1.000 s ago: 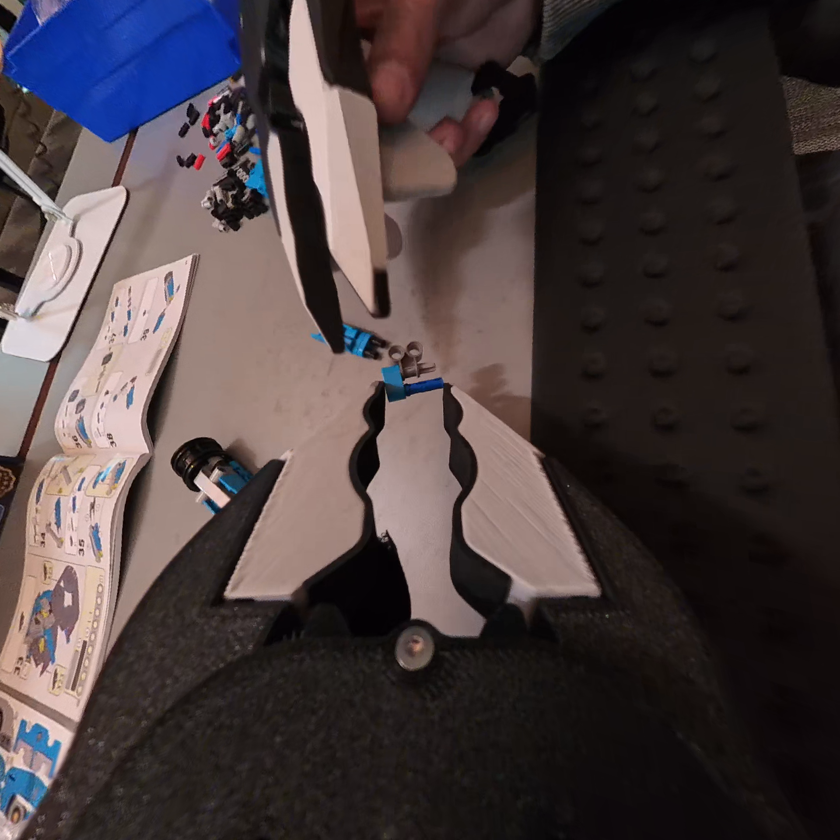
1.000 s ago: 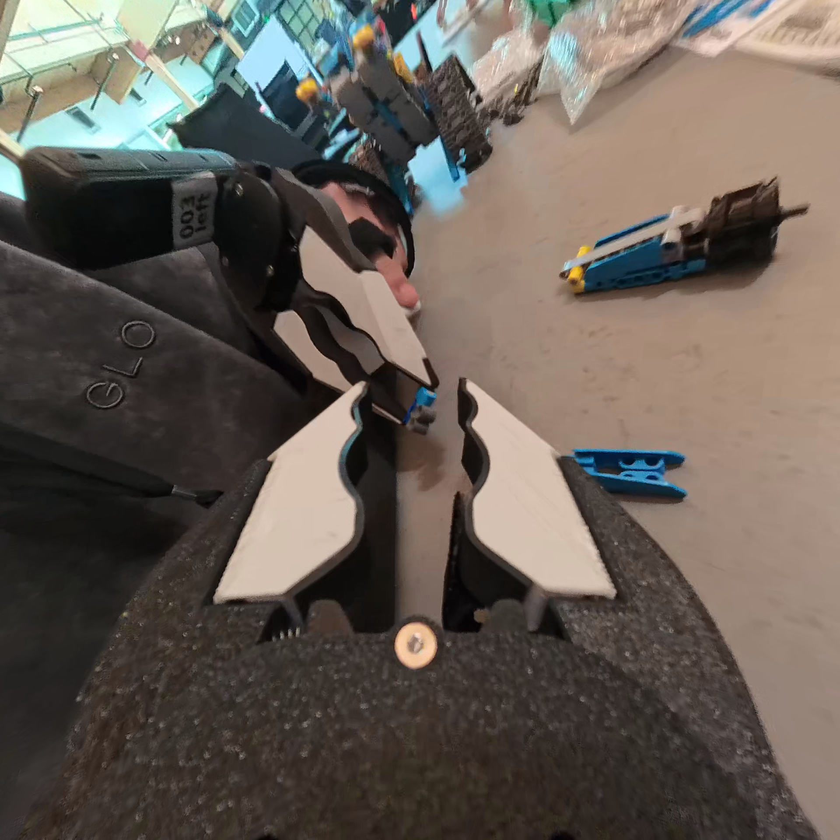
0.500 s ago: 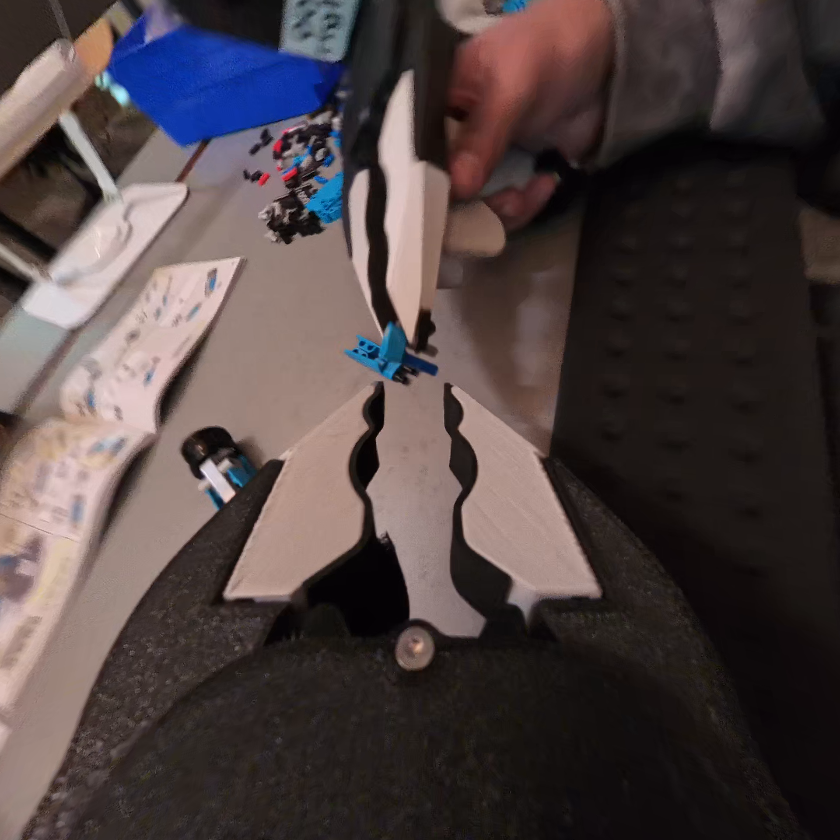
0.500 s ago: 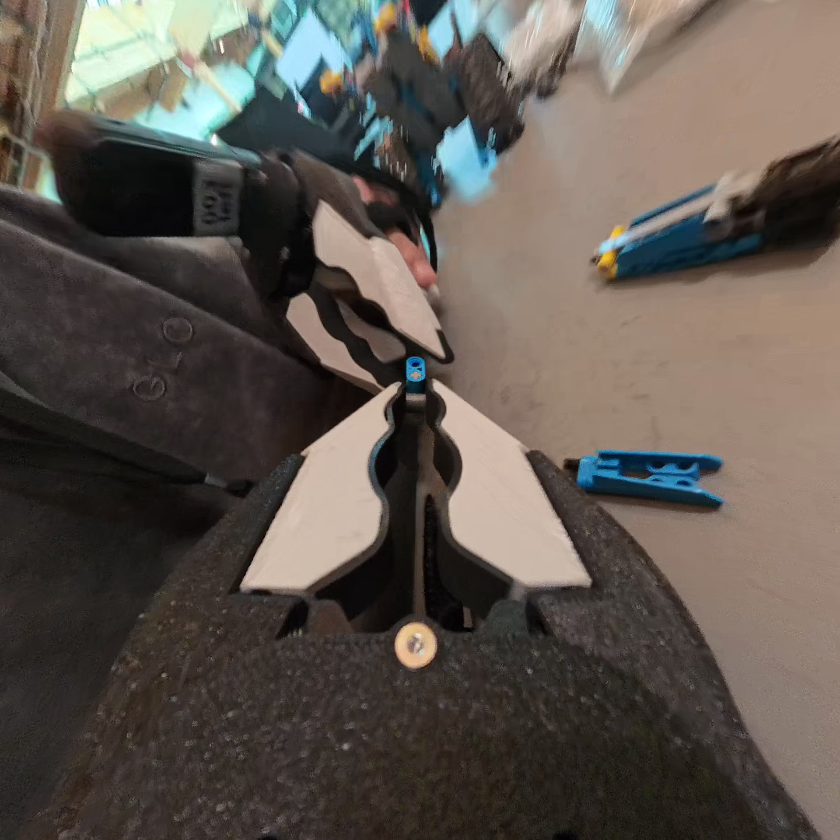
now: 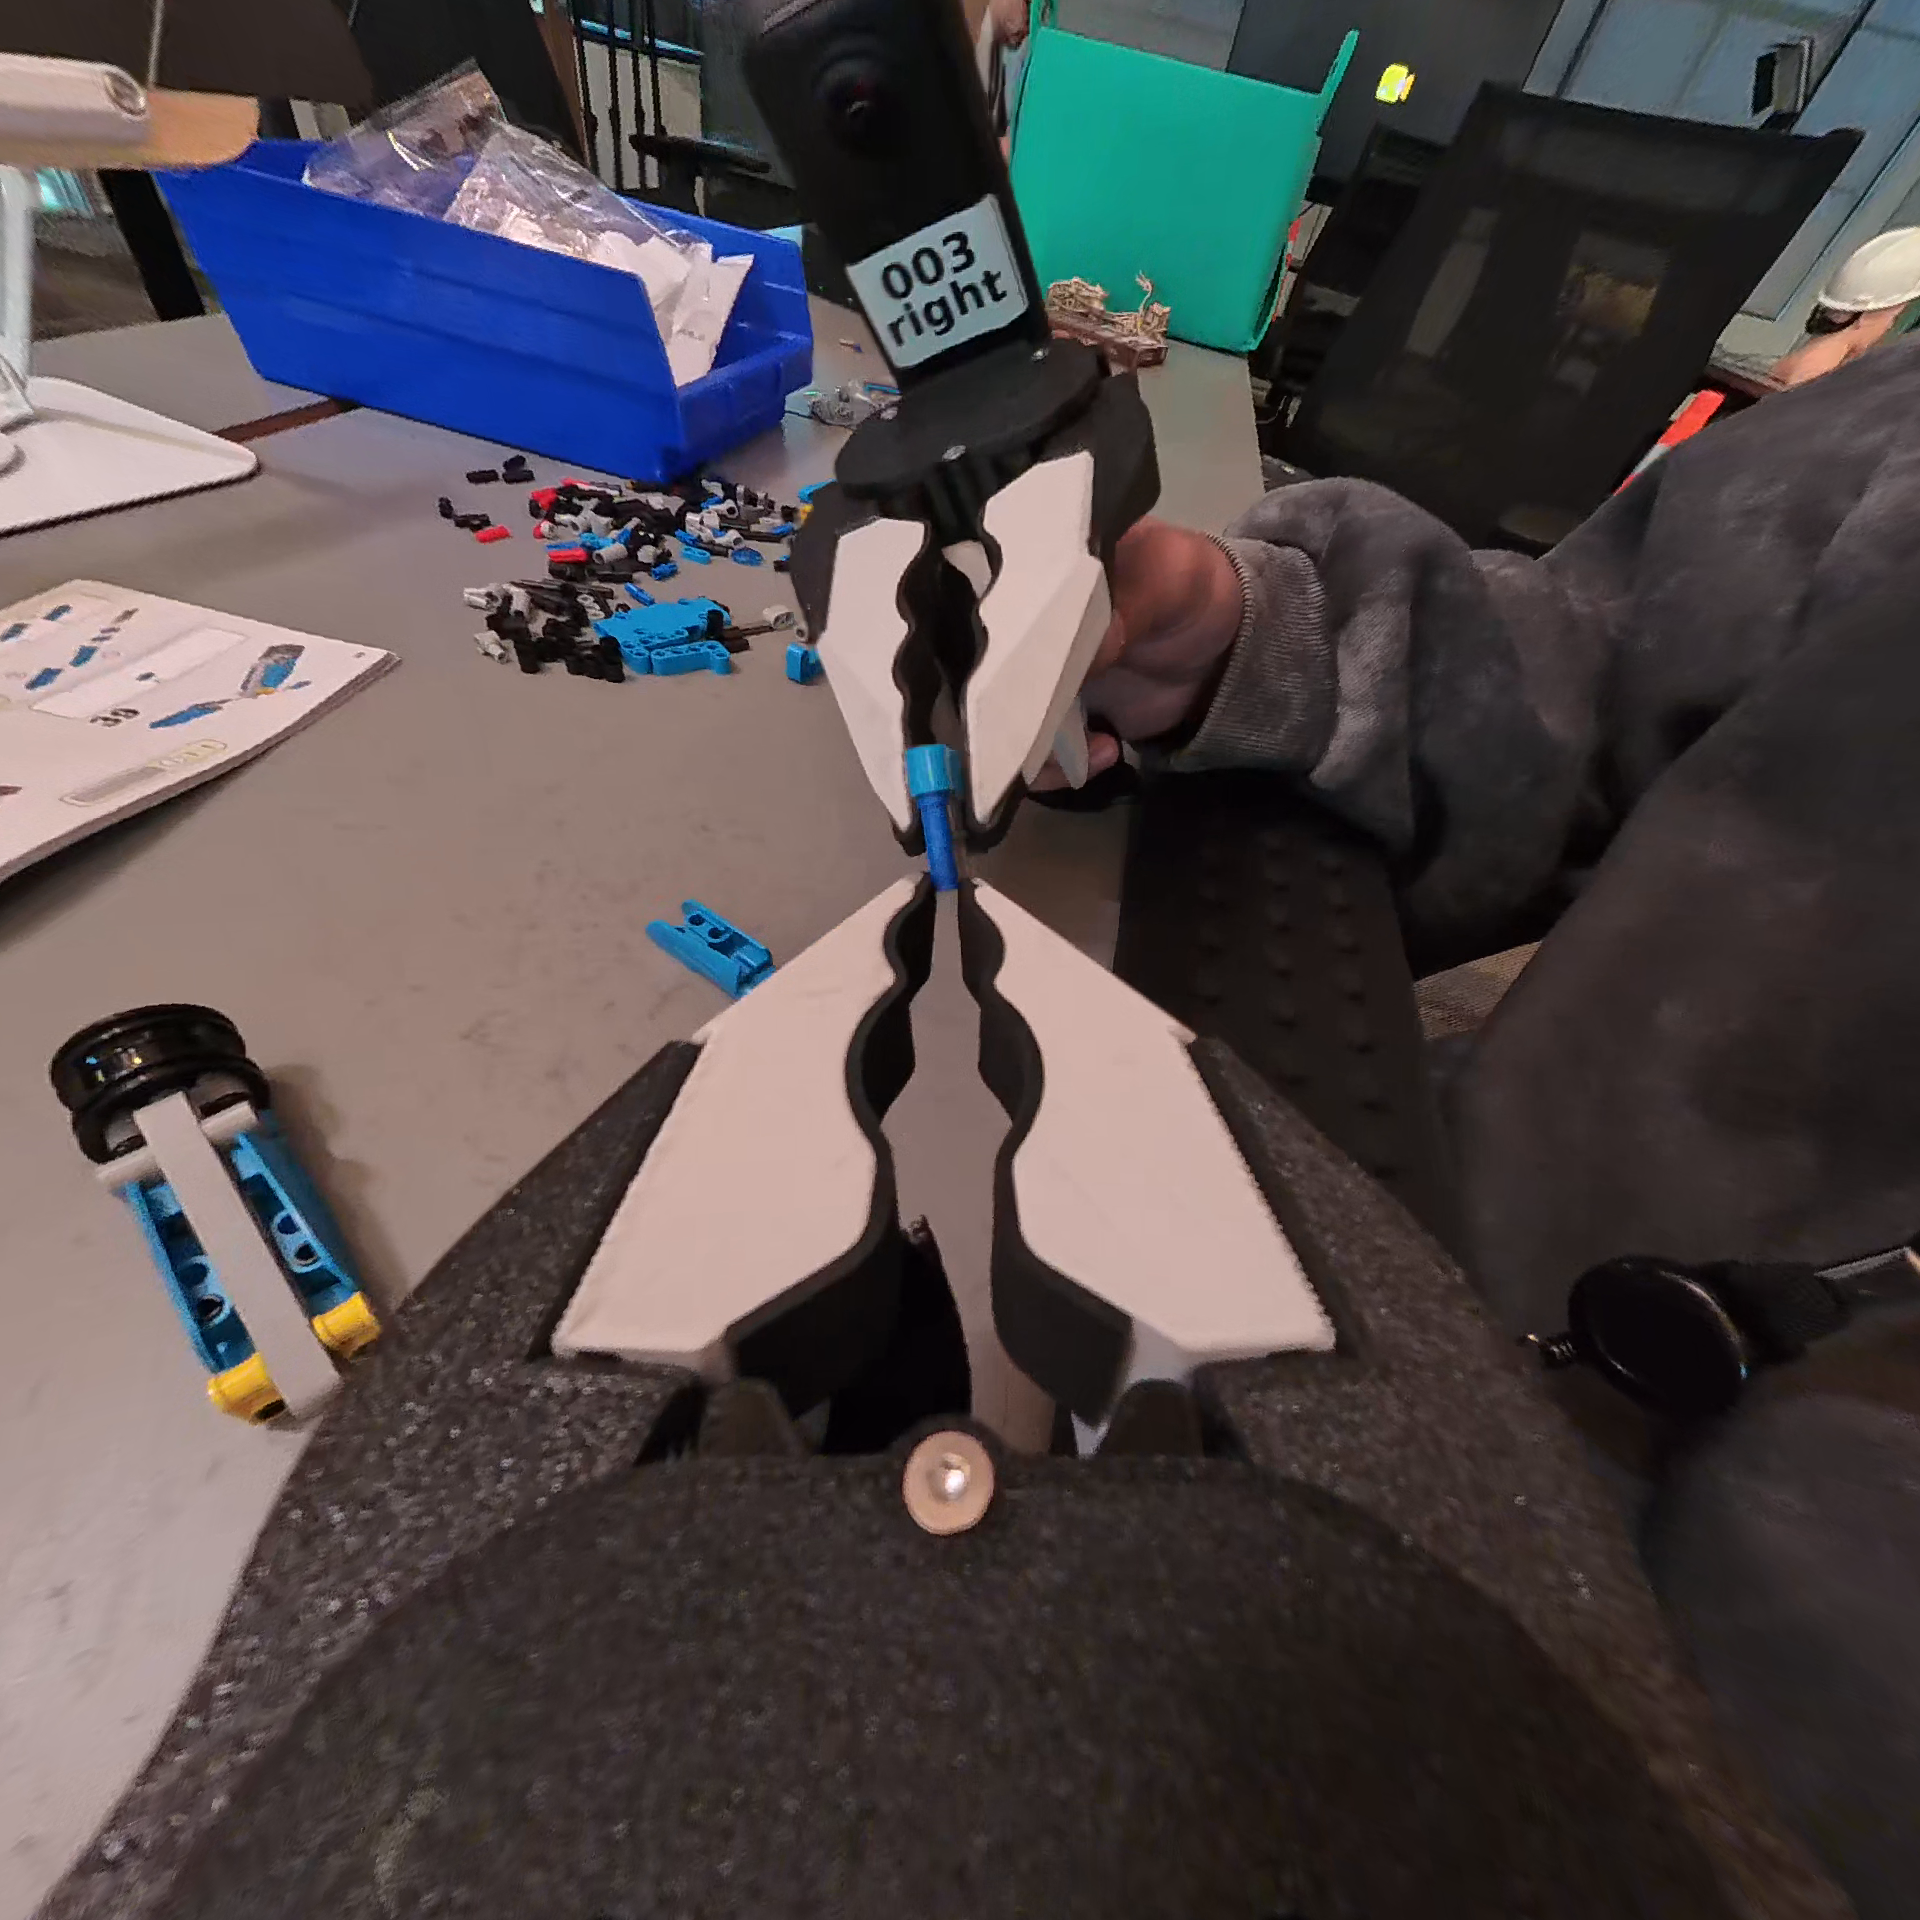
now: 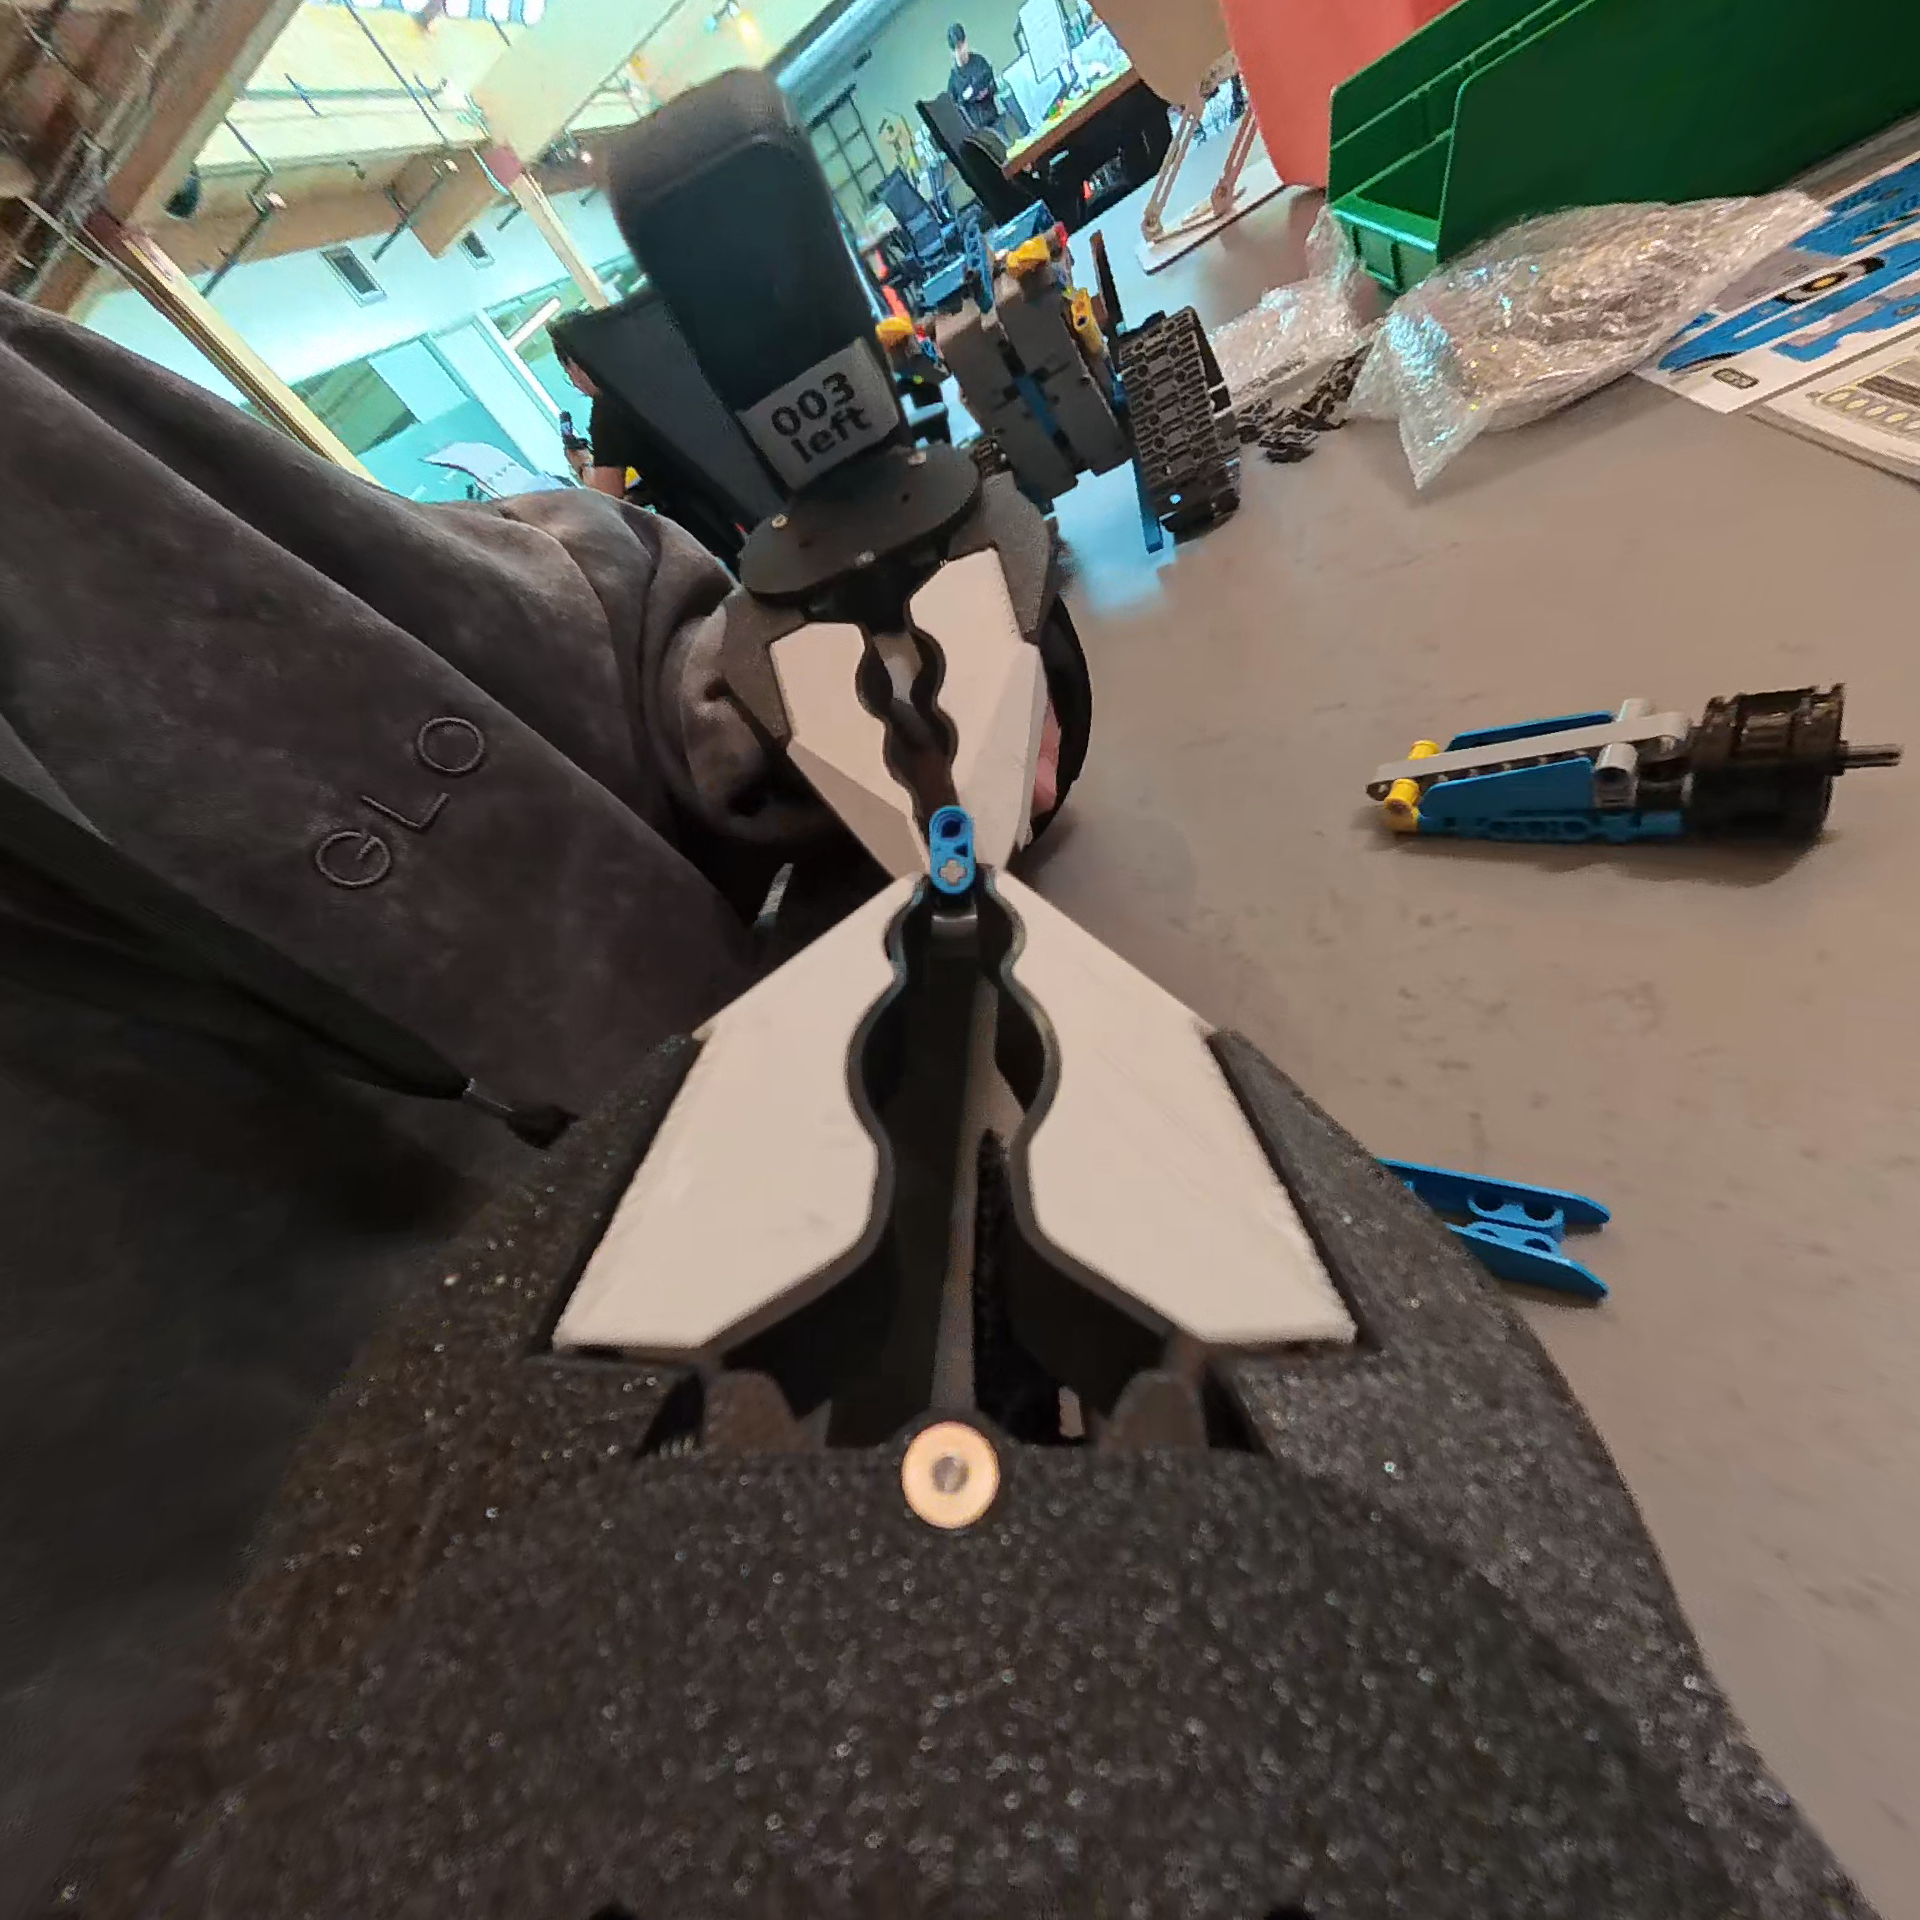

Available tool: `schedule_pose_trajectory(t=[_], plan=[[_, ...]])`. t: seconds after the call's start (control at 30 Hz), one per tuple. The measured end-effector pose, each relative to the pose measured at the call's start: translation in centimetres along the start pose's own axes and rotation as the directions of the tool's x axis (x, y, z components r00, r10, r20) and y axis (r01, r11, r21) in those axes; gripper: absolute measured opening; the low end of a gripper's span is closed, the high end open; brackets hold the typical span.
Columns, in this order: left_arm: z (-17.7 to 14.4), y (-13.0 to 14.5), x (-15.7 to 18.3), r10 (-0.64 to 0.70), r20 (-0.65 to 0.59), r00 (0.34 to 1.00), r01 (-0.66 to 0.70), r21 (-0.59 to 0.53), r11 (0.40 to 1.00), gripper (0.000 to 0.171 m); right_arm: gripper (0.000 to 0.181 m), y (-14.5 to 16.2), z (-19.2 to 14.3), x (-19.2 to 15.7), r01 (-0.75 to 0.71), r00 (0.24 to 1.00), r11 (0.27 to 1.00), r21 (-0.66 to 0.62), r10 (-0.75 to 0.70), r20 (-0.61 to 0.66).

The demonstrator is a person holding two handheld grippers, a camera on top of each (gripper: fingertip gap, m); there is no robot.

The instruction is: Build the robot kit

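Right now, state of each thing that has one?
Left hand-held gripper: shut on blue pin.
Right hand-held gripper: shut on blue connector.
Blue pin: held at both ends, off the table.
Blue connector: upright, pinched.
Blue bin: open, holding plastic bags.
Instruction booklet: lying open.

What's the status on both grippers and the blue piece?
Left gripper shut on blue pin. Right gripper shut on blue connector. Tips meet above table, pin and connector joined or touching. Nothing between them.
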State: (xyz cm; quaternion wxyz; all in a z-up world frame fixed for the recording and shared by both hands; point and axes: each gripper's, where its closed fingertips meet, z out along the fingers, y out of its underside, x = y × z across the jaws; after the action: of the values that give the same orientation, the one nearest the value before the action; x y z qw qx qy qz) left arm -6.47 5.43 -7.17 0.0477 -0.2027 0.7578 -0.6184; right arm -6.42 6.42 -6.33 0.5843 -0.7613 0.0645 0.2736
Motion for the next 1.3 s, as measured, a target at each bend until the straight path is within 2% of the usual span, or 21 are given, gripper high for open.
schedule_pose_trajectory(t=[0.13, 0.33, 0.47, 0.63, 0.83, 0.9, 1.0, 1.13, 1.3], plan=[[-0.2, 0.2, -0.9, -0.022, 0.021, 1.0, 0.023, -0.005, 1.0, 0.003, 0.006, 0.7, -0.2, 0.9, -0.006, 0.999, 0.999, -0.033, 0.005, -0.034], [0.0, 0.9, -1.4, 0.106, 0.102, 0.989, -0.1, -0.063, 0.993, 0.004, 0.007, 1.4, -0.2, 1.6, -0.017, 0.998, 0.998, -0.064, 0.013, -0.066], [0.1, 1.4, -1.2, 0.125, 0.092, 0.988, -0.116, -0.091, 0.989, 0.003, 0.007, 1.8, -0.1, 1.8, -0.045, 0.998, 0.996, -0.079, 0.041, -0.057], [-0.4, 0.8, -1.4, 0.011, 0.045, 0.999, -0.01, -0.039, 0.999, 0.0, 0.007, 1.4, -0.1, 1.1, -0.071, 0.997, 0.996, -0.051, 0.071, 0.0], [-1.3, -0.1, -2.5, -0.154, 0.006, 0.988, 0.153, 0.046, 0.987, 0.0, 0.007, -0.7, -1.7, 1.5, -0.152, 0.988, 0.985, 0.081, 0.15, 0.035], [-1.3, -0.2, -2.4, -0.144, 0.006, 0.99, 0.144, 0.049, 0.988, 0.0, 0.007, -0.7, -1.6, 1.4, -0.157, 0.987, 0.984, 0.08, 0.154, 0.043], [-1.1, -0.7, -1.6, -0.093, -0.002, 0.996, 0.092, 0.067, 0.993, 0.012, 0.007, -0.5, -1.2, 1.0, -0.144, 0.989, 0.988, 0.059, 0.141, 0.053], [-1.1, -1.1, -0.5, -0.037, -0.029, 0.999, 0.04, 0.083, 0.996, 0.013, 0.007, -0.3, -0.8, 0.9, -0.156, 0.986, 0.986, 0.05, 0.153, 0.067], [-0.8, -0.7, -0.3, -0.006, -0.02, 1.0, 0.008, 0.061, 0.998, 0.009, 0.007, 0.8, 0.4, 0.2, -0.078, 0.995, 0.997, -0.026, 0.079, 0.059]])
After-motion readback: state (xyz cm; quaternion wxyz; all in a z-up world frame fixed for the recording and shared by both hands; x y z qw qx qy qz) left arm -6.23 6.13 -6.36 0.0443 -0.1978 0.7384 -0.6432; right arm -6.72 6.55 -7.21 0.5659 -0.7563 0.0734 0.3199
